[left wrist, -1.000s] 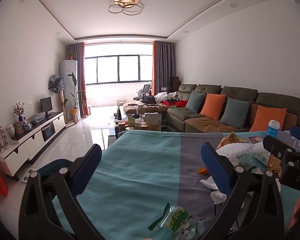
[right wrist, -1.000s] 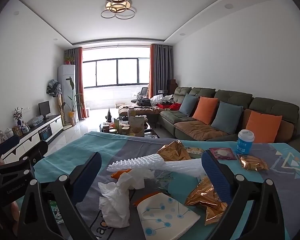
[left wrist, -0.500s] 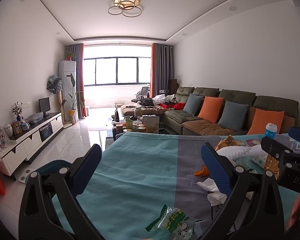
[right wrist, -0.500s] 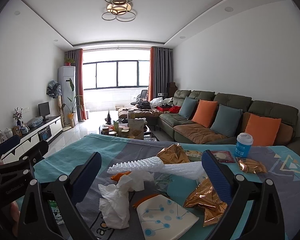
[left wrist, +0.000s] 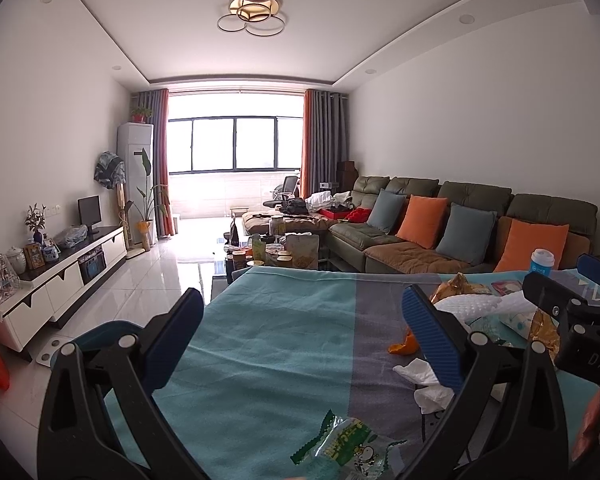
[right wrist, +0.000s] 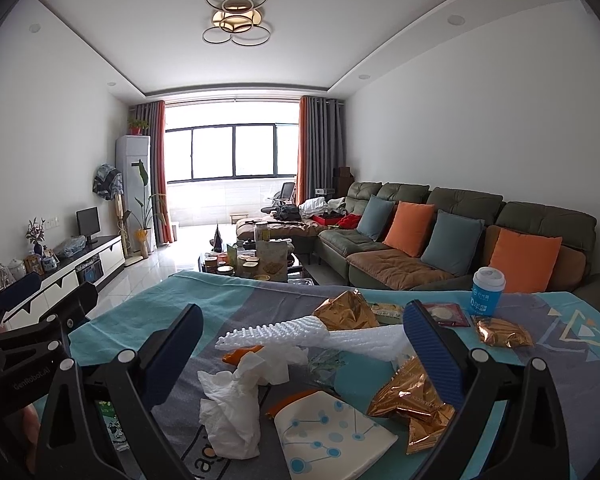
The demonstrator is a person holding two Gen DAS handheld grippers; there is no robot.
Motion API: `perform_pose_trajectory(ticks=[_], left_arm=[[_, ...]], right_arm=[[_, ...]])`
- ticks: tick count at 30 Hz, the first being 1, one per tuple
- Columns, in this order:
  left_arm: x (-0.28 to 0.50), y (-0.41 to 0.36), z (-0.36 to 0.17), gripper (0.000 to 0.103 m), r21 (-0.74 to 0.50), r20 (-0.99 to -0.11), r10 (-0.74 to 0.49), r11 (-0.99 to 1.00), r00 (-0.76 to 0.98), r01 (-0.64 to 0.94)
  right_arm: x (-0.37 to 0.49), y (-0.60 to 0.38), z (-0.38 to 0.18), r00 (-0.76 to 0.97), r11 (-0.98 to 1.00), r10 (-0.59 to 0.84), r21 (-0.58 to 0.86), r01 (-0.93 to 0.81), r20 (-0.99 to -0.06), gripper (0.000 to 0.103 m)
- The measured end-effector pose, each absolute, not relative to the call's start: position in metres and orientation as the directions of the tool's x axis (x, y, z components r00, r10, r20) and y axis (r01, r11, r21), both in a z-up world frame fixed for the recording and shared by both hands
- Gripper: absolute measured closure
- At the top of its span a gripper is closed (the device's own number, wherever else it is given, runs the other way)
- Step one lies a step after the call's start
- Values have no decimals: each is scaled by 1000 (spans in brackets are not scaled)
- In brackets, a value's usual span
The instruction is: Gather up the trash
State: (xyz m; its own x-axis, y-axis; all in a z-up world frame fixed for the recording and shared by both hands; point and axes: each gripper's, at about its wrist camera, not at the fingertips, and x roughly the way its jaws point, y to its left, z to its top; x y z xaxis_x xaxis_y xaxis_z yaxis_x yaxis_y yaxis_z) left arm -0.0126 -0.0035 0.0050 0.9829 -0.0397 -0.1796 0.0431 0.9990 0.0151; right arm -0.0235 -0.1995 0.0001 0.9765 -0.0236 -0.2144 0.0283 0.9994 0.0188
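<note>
Right wrist view: my right tool [right wrist: 300,356] hangs spread and empty over a crumpled tissue [right wrist: 236,404], gold wrappers [right wrist: 414,400] and a cup [right wrist: 487,291], all uncollected on the counter [right wrist: 148,320]. Left tool [left wrist: 300,344] likewise gapes above a green packet [left wrist: 344,446]. Nothing gathered yet, I judge.

Your left gripper [left wrist: 302,336] hung wide open over the teal-and-grey tablecloth [left wrist: 276,344].
A green-printed clear plastic wrapper [left wrist: 346,446] lay below its jaws; crumpled white tissue [left wrist: 426,384] and an orange scrap [left wrist: 404,344] lay by your blue right-hand pad.
</note>
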Motion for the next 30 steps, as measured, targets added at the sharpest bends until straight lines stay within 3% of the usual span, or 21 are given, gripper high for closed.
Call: perform_pose_trajectory(ticks=[30], left_arm=[[-12, -5, 4, 5, 19, -180, -33, 999, 983, 37]], right_arm=[[-20, -197, -3, 977, 999, -13, 31, 20, -213, 6]])
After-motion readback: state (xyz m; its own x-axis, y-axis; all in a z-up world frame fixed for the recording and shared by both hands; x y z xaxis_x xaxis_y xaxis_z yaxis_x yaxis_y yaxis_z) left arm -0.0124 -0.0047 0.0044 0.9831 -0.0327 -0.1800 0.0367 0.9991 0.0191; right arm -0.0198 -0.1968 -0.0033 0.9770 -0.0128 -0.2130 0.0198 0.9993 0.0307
